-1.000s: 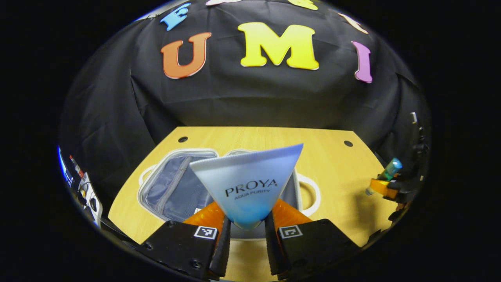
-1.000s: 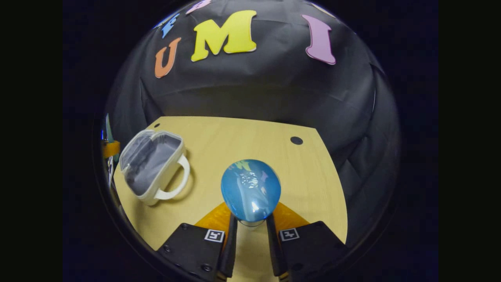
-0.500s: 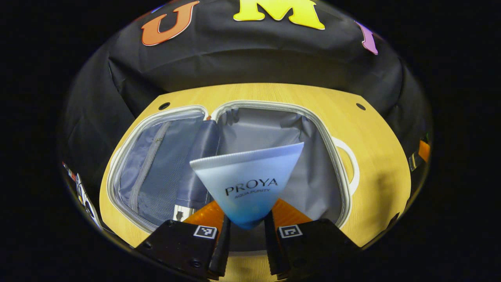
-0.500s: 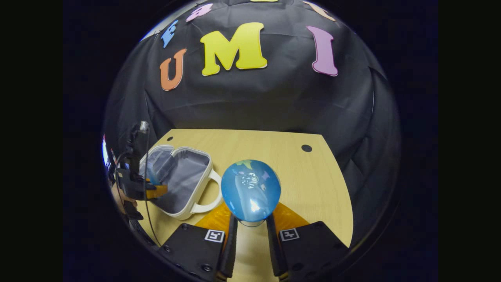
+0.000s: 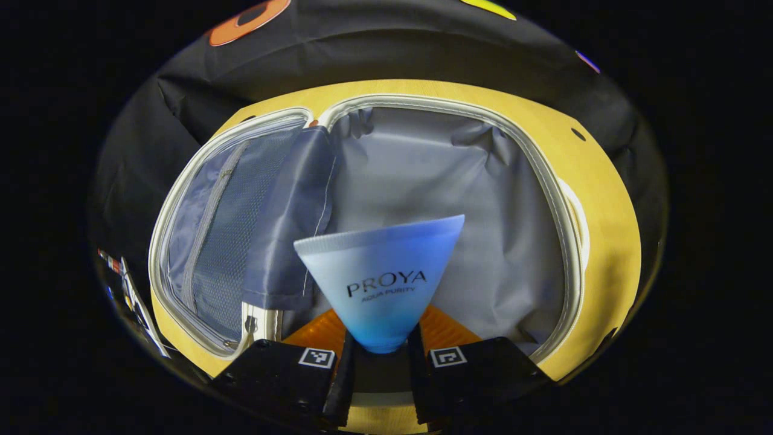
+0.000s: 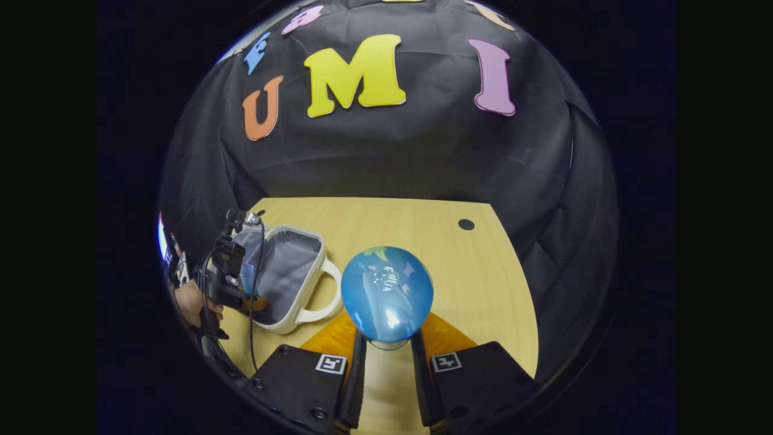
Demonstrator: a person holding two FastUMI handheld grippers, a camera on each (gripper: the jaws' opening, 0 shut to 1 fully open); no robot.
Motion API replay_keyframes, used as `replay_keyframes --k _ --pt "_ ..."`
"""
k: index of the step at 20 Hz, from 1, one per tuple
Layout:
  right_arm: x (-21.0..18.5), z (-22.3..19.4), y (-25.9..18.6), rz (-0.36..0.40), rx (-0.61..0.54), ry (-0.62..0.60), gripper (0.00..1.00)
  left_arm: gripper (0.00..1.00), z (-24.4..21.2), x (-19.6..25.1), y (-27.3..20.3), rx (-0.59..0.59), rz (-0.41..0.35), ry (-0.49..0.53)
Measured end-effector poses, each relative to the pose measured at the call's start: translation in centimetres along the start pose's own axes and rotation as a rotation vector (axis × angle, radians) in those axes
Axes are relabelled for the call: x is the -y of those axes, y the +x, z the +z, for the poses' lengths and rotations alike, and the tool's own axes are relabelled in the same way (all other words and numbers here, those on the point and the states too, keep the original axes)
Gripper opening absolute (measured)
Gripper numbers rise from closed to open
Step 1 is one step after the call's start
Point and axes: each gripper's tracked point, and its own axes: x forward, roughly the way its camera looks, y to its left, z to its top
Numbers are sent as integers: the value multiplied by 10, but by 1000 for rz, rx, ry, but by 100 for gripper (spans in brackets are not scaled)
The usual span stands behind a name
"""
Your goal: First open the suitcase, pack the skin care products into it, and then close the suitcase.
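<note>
In the left gripper view my left gripper (image 5: 379, 356) is shut on a pale blue skin care tube (image 5: 381, 275), its flat crimped end pointing forward. It hangs low over the open white suitcase (image 5: 561, 199), above the grey lined right half; the left half has a mesh zip pocket (image 5: 223, 223). In the right gripper view my right gripper (image 6: 388, 353) is shut on a bottle with a round blue cap (image 6: 387, 293), held above the wooden table (image 6: 477, 284). To its left the suitcase (image 6: 284, 278) lies open, with the left gripper (image 6: 232, 281) and a hand (image 6: 192, 302) over it.
The suitcase handle (image 6: 323, 296) sticks out toward the table's middle. Two dark round holes (image 6: 465, 224) mark the table's far corners. Black cloth closes off the back and sides.
My left gripper has moved forward and down with the tube, so the suitcase now looms much larger beneath it. The right gripper has barely moved since half a second ago.
</note>
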Motion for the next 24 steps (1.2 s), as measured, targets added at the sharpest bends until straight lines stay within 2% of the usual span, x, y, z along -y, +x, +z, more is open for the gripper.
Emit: replay_keyframes --k 6,9,11,12,14,15,19,20,22,23,24 --pt "13 -7 6 -15 -15 32 34 43 1 1 3 -97 -8 -19" --pt "15 -9 8 -5 -16 38 34 43 2 1 4 -145 -11 26" --pt "17 -12 9 0 -19 35 34 45 3 3 3 -164 0 47" --pt "18 -12 9 -1 -21 37 31 53 3 3 4 -170 6 58" --pt "19 -15 8 5 -25 43 34 39 4 4 4 -174 16 72" --pt "20 -16 7 6 -25 44 34 49 2 2 4 -176 26 72" --pt "16 -17 5 13 -29 35 34 60 2 -5 0 -164 54 56" --pt "12 -15 5 19 -29 33 34 72 0 -8 -4 -161 68 51" --pt "-1 -9 7 40 -25 21 34 83 6 4 -18 -84 16 28" --pt "-9 -5 8 51 -22 13 34 84 11 5 -30 -31 10 26" --pt "-18 0 11 63 -21 4 34 94 15 3 -42 18 19 29"
